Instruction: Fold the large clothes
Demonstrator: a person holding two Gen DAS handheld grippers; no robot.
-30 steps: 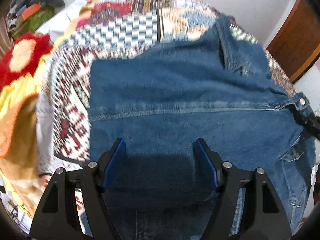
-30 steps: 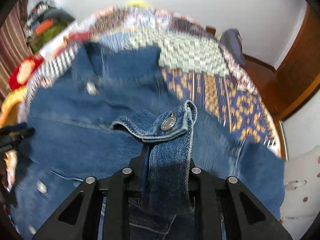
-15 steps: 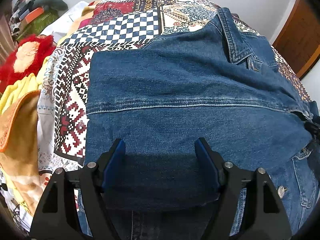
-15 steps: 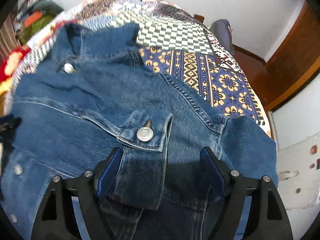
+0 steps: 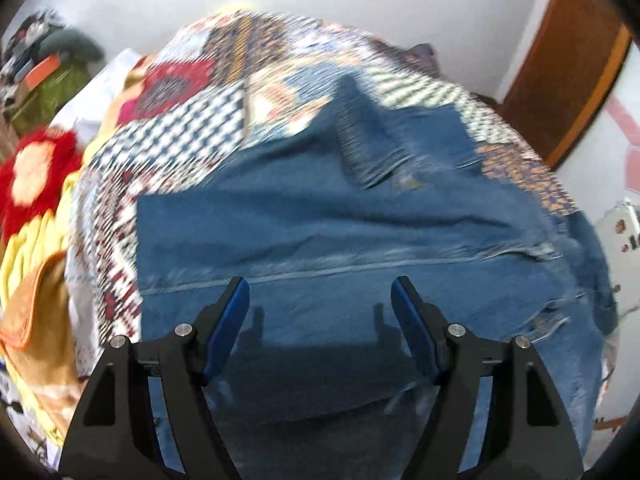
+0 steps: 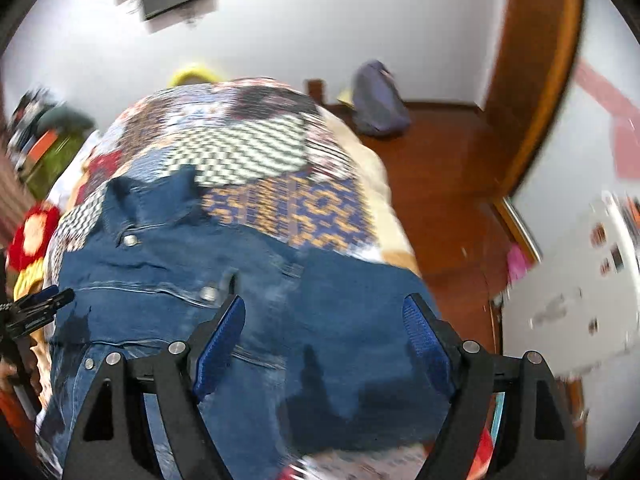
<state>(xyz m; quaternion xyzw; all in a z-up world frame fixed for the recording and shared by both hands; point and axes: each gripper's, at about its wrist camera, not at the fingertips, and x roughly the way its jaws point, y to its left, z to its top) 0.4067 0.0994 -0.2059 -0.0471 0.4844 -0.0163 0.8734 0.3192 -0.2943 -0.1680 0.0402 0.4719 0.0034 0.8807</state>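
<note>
A blue denim jacket [image 5: 340, 240] lies spread on a patchwork quilt [image 5: 192, 128], its collar [image 5: 360, 148] toward the far side. My left gripper [image 5: 320, 296] hovers open above the jacket's near left part, with nothing between its blue pads. In the right wrist view the jacket [image 6: 260, 280] shows its front, with a sleeve cuff and metal button [image 6: 208, 292] lying on the chest. My right gripper [image 6: 324, 312] stands open above the jacket's right side, clear of the cloth. The left gripper's black fingers [image 6: 48, 300] show at that view's left edge. Both views are motion-blurred.
Red and yellow clothes [image 5: 28, 176] and an orange-brown cloth [image 5: 36, 320] are piled left of the quilt. A wooden door [image 5: 568, 60] and wooden floor [image 6: 440, 160] with a blue bag [image 6: 376, 100] lie to the right, beside a white cabinet [image 6: 580, 280].
The right gripper let go of the sleeve cuff, opened wide, and drew back and up. The cuff now rests on the jacket front. The left gripper, still open, also rose and pulled back.
</note>
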